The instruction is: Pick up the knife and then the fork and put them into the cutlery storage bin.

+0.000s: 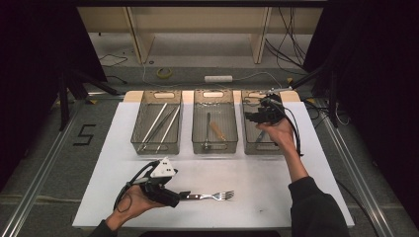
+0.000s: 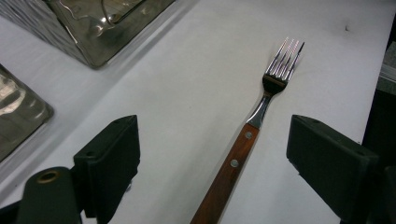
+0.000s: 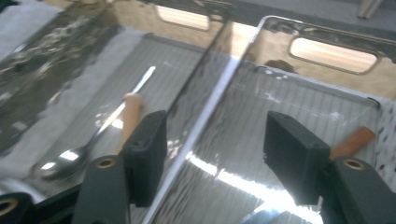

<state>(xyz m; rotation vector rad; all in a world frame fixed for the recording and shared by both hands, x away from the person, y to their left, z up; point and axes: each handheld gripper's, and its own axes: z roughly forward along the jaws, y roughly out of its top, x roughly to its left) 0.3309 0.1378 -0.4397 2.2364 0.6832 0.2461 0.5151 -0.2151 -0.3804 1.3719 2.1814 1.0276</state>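
Note:
A fork [image 1: 213,196] with a wooden handle lies on the white table top [image 1: 257,177] near the front, tines to the right. My left gripper [image 1: 179,196] sits low at its handle end. In the left gripper view the fork [image 2: 243,144] lies between the open jaws of the left gripper [image 2: 212,127], and neither pad touches it. My right gripper [image 1: 251,117] hovers over the right wire basket [image 1: 262,149]. In the right gripper view the right gripper [image 3: 215,119] stands open with nothing between its jaws, above the wall shared by two baskets.
Three wire baskets stand in a row at the back. The left basket [image 1: 155,147] holds several long metal utensils, and the middle basket [image 1: 215,148] holds a spoon [image 3: 88,144] and a wooden-handled piece. Another wooden handle [image 3: 357,140] lies in the right basket.

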